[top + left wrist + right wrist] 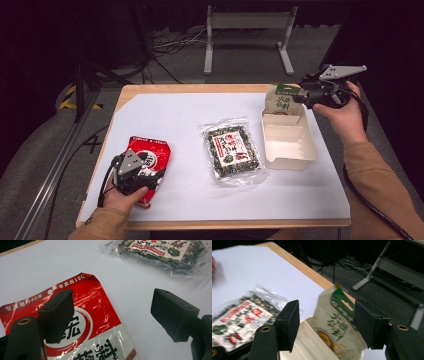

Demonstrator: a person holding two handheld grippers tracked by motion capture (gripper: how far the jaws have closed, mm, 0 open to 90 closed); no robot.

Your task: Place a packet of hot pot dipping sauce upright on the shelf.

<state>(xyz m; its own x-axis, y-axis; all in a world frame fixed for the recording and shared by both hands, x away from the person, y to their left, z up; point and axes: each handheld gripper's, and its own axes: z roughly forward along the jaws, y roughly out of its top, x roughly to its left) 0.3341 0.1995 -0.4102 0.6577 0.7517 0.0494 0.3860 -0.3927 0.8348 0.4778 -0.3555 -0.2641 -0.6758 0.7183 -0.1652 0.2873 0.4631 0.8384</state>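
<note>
A red and white snack pouch (150, 152) (95, 315) lies flat at the front left of the table. My left gripper (146, 167) (112, 300) hovers open just over it, one jaw above the pouch and the other above bare paper. A beige pouch with a green top (281, 102) (337, 325) leans upright in the far end of a cream two-part tray (290, 150) (312, 345). My right gripper (301, 93) (327, 310) is open at the pouch's top, jaws either side and not pressing it. A clear seaweed pack (232, 150) (162, 252) (237, 317) lies mid-table.
A white sheet (175, 115) covers most of the wooden table (200, 88). Beyond the far edge stand a metal frame (247, 35) and loose cables on the floor. A rail (55, 165) runs along the left side.
</note>
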